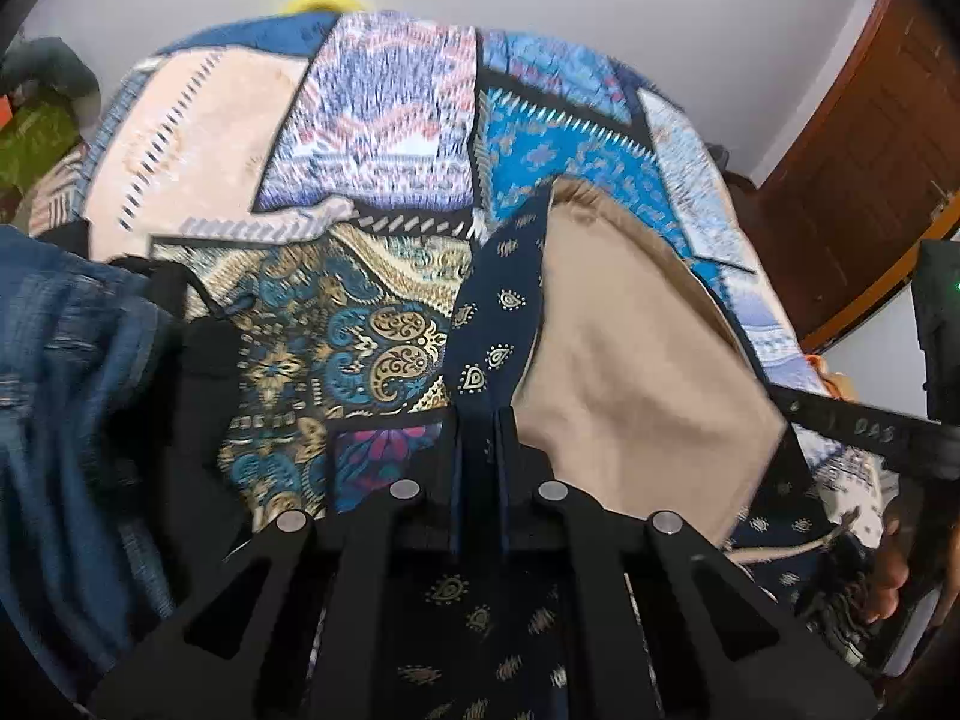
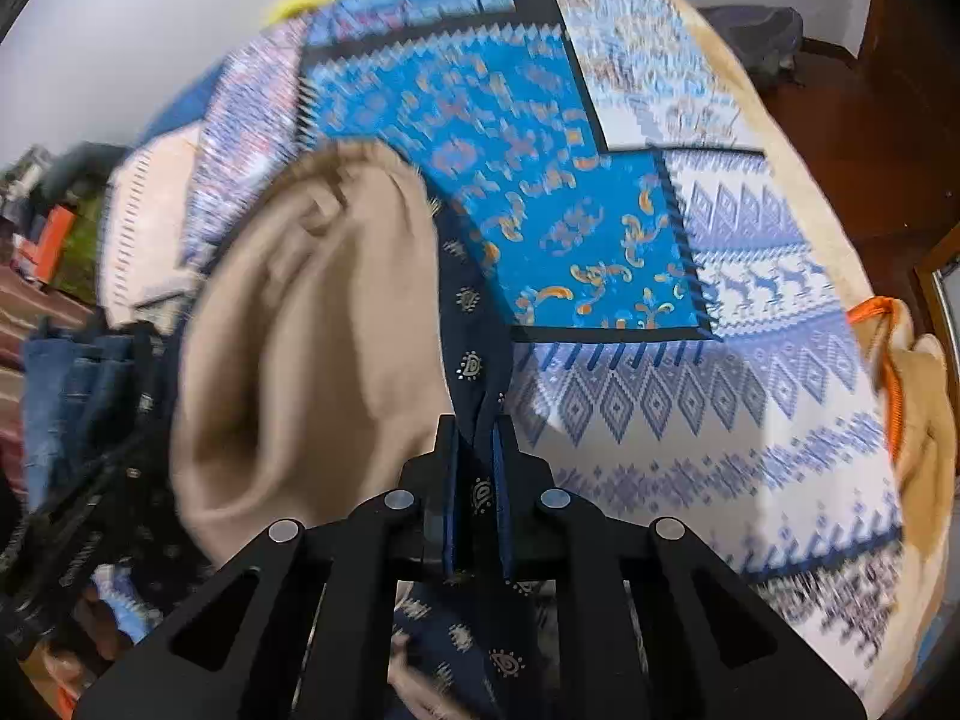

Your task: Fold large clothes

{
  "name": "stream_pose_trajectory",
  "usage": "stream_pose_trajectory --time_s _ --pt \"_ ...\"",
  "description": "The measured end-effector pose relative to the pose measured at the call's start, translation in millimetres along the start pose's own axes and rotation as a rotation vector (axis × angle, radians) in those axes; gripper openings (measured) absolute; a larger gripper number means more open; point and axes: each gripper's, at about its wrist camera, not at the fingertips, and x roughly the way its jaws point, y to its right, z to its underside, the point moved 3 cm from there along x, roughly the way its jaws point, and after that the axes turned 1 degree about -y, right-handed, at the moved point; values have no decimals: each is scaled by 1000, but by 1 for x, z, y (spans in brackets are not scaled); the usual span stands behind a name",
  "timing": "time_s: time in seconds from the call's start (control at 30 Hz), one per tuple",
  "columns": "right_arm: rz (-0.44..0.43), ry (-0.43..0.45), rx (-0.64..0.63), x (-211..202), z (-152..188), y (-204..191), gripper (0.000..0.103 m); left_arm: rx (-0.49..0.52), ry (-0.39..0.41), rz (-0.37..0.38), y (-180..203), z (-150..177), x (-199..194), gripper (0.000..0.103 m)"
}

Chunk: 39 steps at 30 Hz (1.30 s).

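Left hand-held gripper [image 1: 487,420]: jaws pressed together, pinching a fold of the navy paisley garment [image 1: 498,312]. The cloth runs out from between the pads toward 12 o'clock as a narrow dark strip, and more of it hangs under my linkage at 6 o'clock. The garment's plain beige inner side [image 1: 636,348] spreads from the jaws toward 2 o'clock.

Right hand-held gripper [image 2: 478,429]: jaws likewise closed, pinching the same navy paisley garment [image 2: 474,324]. One paisley motif shows right between the pads. The dark strip climbs from the jaws toward 12 o'clock; the beige inner side [image 2: 312,348] bulges off toward 10 o'clock, so the beige panel sits between my two grips.

Surface: the garment lies on a bed covered by a patchwork quilt [image 2: 660,396]. In the right wrist view the quilt's bright blue panel is at 12 to 1 o'clock of the jaws and the white-and-lavender diamond panel at 3 o'clock. In the left wrist view a teal-and-gold paisley patch [image 1: 336,348] lies just at 10 o'clock of the jaws.

Other items: denim clothing [image 1: 66,396] is piled at 9 o'clock in the left wrist view. The other hand-held gripper's black body shows at 3 o'clock there. An orange-trimmed tan blanket [image 2: 918,396] sits at 3 o'clock at the bed's edge in the right view. Both views are motion-blurred.
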Motion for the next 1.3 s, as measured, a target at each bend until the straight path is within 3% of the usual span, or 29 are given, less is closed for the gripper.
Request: stream_pose_trajectory --time_s 0.27,0.4,0.57,0.73,0.93,1.1,1.3 --pt "-76 130 -119 -89 35 -32 9 111 112 33 15 26 -104 7" --pt "-121 185 -188 -131 74 -45 9 136 139 76 17 57 -151 5" --pt "-143 212 -250 -164 130 -47 9 135 130 117 11 107 -180 5" --pt "-108 188 -242 -161 172 -30 9 132 91 86 1 161 -181 4" --pt "-58 130 -153 -132 201 5 9 74 6 25 -23 206 -148 4" --pt "-22 114 -123 -116 212 21 9 54 -64 -6 -34 224 -118 4" --pt "28 142 -196 -132 213 7 19 112 -56 -35 -25 218 -130 13"
